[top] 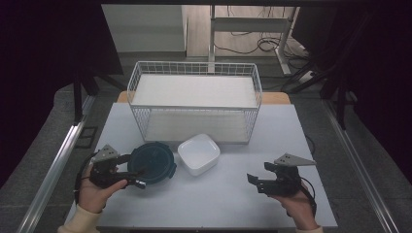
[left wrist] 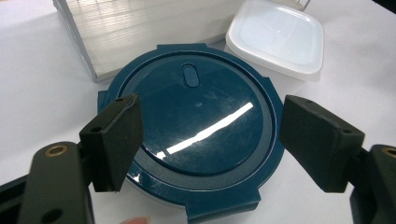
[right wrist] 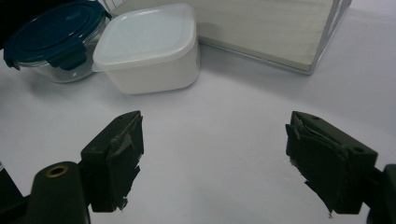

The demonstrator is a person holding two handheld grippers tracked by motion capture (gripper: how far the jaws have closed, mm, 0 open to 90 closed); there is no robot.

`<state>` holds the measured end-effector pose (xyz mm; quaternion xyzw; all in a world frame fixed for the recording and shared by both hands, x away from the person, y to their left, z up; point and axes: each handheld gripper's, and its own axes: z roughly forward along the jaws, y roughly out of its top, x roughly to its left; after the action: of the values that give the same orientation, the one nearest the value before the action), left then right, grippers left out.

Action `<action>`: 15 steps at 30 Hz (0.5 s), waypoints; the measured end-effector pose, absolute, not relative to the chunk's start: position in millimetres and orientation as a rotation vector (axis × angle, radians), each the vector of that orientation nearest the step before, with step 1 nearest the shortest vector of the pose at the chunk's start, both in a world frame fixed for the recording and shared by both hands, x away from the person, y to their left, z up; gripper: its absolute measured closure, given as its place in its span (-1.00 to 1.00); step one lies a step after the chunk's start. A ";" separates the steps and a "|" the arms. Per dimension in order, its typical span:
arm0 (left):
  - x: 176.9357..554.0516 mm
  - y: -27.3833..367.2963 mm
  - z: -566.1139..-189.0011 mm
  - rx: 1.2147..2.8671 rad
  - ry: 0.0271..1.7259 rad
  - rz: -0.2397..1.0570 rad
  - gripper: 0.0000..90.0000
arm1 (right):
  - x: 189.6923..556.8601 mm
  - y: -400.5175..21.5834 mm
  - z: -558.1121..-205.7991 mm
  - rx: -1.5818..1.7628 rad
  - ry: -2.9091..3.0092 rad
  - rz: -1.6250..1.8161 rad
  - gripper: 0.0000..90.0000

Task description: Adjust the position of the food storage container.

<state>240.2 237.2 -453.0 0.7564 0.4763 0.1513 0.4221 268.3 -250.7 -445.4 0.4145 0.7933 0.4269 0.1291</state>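
Observation:
A round glass container with a dark blue clip lid (top: 154, 161) (left wrist: 196, 140) (right wrist: 49, 35) stands on the white table, left of centre. Touching its right side is a white square lidded container (top: 198, 154) (left wrist: 280, 35) (right wrist: 147, 46). My left gripper (top: 137, 171) (left wrist: 211, 112) hovers over the near-left part of the blue lid, jaws wide open, pads clear of it. My right gripper (top: 260, 174) (right wrist: 215, 128) is open at the right front of the table, with bare tabletop between its jaws, well apart from both containers.
A white wire basket (top: 194, 68) (right wrist: 336, 28) with a pale board shelf stands at the back centre of the table (top: 228, 204), just behind the two containers. The table's near edge is close to both hands. Cables and a desk frame lie on the floor beyond.

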 end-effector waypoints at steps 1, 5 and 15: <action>239.9 237.5 -452.1 1.894 1.192 0.379 -0.51 | 268.5 -250.8 -446.0 1.209 2.308 1.238 -0.58; 238.4 239.4 -449.3 1.883 1.195 0.386 -0.51 | 268.6 -249.9 -448.9 1.223 2.315 1.228 -0.58; 240.6 247.0 -438.8 1.903 1.162 0.378 -0.50 | 267.9 -248.7 -447.5 1.206 2.324 1.230 -0.57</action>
<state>240.6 247.0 -438.8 0.7612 0.4649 0.1511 0.4261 267.9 -248.7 -447.5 0.4136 0.7971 0.4220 0.1242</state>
